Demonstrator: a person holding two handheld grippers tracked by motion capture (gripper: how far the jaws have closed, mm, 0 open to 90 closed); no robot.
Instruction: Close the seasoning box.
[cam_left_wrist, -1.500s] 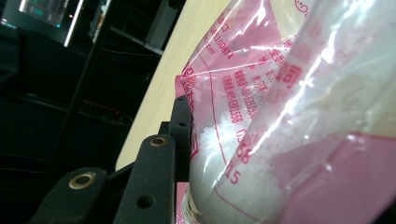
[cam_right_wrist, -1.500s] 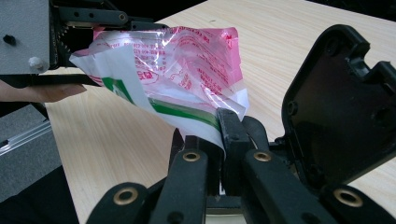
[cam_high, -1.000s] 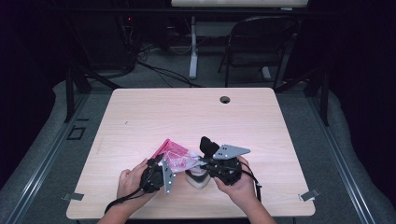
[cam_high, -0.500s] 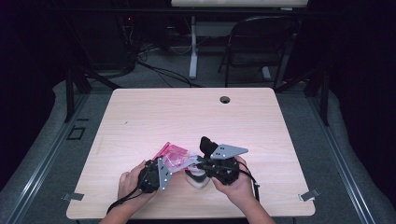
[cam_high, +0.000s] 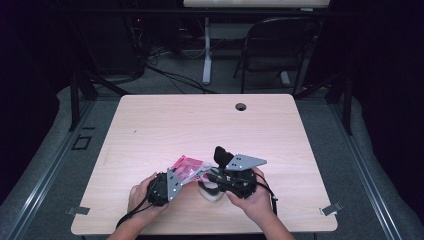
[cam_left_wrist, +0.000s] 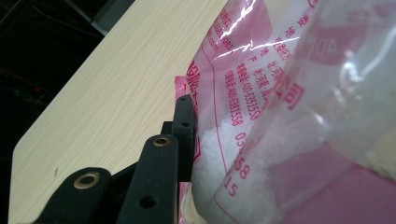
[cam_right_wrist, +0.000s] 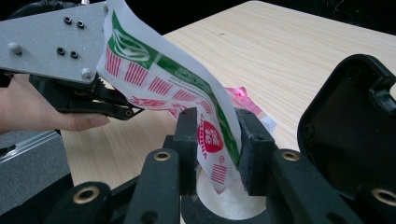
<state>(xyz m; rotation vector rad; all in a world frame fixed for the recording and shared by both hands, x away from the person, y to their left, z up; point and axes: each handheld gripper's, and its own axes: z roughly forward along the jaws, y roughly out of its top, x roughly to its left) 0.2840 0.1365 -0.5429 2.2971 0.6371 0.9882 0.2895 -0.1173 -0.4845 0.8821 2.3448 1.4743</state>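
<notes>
My right gripper (cam_right_wrist: 212, 140) sits near the front edge of the table (cam_high: 150, 120). Its jaws have just been opening; the printed flap of the sachet (cam_right_wrist: 168, 84) hangs between them, and a gap shows beside it on the left jaw, so the pads no longer clamp it. Below the jaws lies something pale and grainy; I cannot tell what it rests in.

My left gripper (cam_high: 162, 187), just left of the right one, has a pink-and-clear plastic bag (cam_left_wrist: 289, 116) of white granules pressed against its one visible pad. The other jaw is hidden behind the bag, so I cannot tell the grip for certain.

From the high view, the bag (cam_high: 187, 167) spans between both grippers, low over the tabletop, front centre. My hands (cam_high: 255, 200) hold both tools close together.
</notes>
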